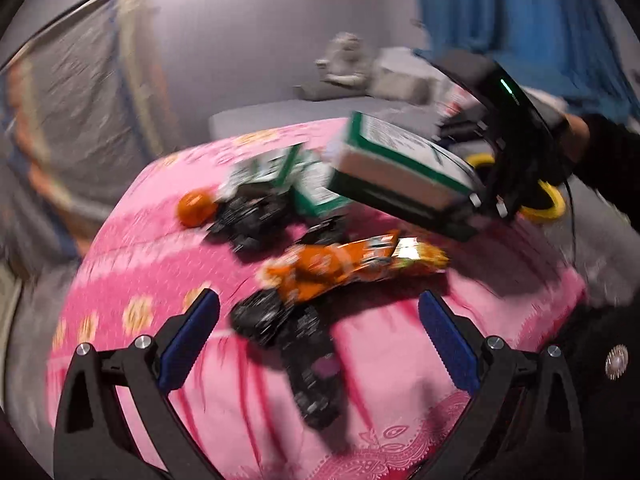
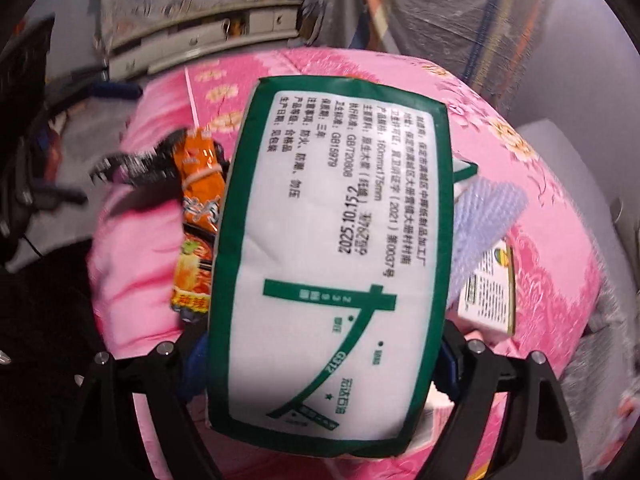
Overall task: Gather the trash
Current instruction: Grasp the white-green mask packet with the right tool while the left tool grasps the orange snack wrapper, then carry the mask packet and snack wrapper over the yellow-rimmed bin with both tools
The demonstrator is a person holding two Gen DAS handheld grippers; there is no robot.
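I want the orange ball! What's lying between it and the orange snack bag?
In the left wrist view, black wrappers lie between the orange ball and the orange snack bag.

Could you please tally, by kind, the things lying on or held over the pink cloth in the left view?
Tissue packs: 2, one lying, one in the right tongs
Noodle packet: 1
Orange ball: 1
Black wrappers: 2, blurred, perhaps more
Total: 6
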